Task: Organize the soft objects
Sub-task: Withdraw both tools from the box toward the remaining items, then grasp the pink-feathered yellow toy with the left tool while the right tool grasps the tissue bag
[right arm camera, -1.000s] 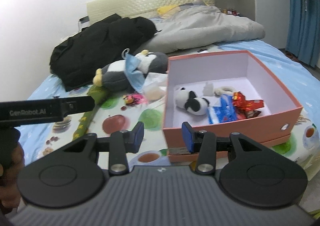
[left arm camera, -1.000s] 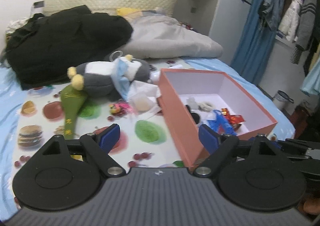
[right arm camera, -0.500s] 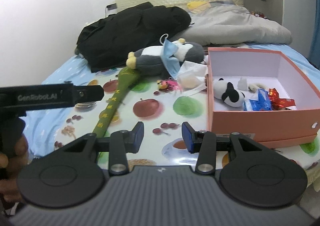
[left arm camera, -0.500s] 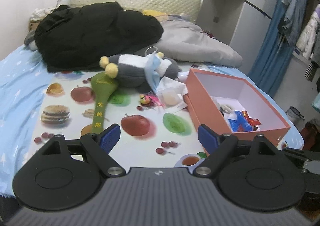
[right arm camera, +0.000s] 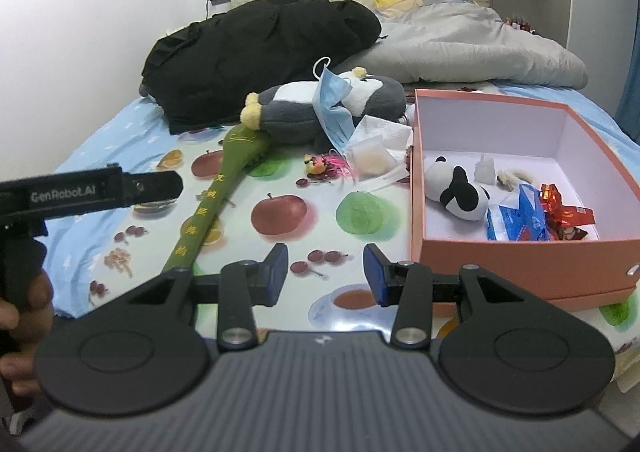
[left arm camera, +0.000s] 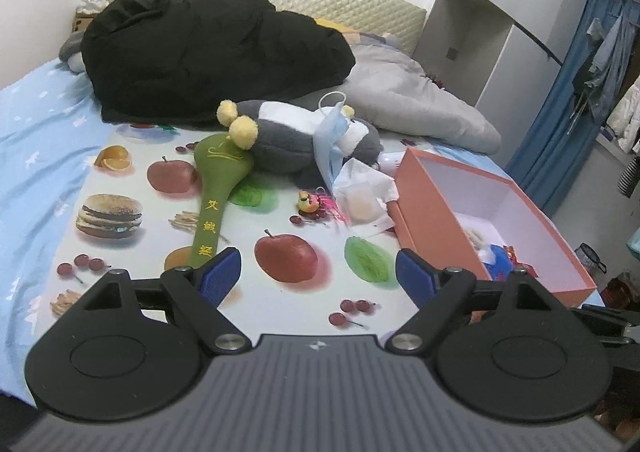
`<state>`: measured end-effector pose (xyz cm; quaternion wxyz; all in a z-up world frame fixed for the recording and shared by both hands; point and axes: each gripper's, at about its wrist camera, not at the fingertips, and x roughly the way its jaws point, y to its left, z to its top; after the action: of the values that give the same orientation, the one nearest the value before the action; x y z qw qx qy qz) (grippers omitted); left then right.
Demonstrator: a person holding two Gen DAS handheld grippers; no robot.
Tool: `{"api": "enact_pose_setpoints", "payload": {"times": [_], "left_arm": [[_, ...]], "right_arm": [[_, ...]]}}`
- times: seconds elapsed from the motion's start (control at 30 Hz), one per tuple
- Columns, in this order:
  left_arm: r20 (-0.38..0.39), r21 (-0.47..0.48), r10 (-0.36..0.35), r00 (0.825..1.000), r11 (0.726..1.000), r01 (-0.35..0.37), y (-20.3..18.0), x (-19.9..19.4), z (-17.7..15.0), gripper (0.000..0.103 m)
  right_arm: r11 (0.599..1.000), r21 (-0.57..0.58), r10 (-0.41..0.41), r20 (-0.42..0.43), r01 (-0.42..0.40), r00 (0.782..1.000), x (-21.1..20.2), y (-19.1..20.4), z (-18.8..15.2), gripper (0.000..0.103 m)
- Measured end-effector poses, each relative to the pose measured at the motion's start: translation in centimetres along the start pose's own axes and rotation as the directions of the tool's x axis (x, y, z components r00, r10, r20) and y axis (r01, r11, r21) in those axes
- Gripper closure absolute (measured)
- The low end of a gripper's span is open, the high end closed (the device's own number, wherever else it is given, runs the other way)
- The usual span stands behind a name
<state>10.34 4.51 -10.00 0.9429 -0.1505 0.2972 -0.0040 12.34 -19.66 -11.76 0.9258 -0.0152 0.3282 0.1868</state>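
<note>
The long green plush stick (right arm camera: 212, 208) lies on the fruit-printed cloth (right arm camera: 280, 244) covering the bed, its wide head against the grey plush toy (right arm camera: 304, 112) and its thin end toward the near edge. A blue face mask (right arm camera: 334, 108) hangs over that toy; beside it lie white tissue (right arm camera: 380, 144) and a small pink toy (right arm camera: 320, 166). The orange box (right arm camera: 520, 264) at the right edge holds a panda plush (right arm camera: 456, 192) and wrappers. The left gripper (left arm camera: 318, 278) hovers with jaws spread wide and empty; the right gripper (right arm camera: 326, 268) has jaws half spread, also empty.
</note>
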Motion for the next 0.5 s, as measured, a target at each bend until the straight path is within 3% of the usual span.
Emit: {"api": "enact_pose_setpoints", "payload": {"times": [0.5], "left_arm": [[-0.045, 0.017, 0.004, 0.999, 1.0, -0.003, 2.7, 9.6, 1.8, 0.017]], "right_arm": [[0.999, -0.038, 0.004, -0.001, -0.004, 1.0, 7.5, 1.0, 3.7, 0.058]]}}
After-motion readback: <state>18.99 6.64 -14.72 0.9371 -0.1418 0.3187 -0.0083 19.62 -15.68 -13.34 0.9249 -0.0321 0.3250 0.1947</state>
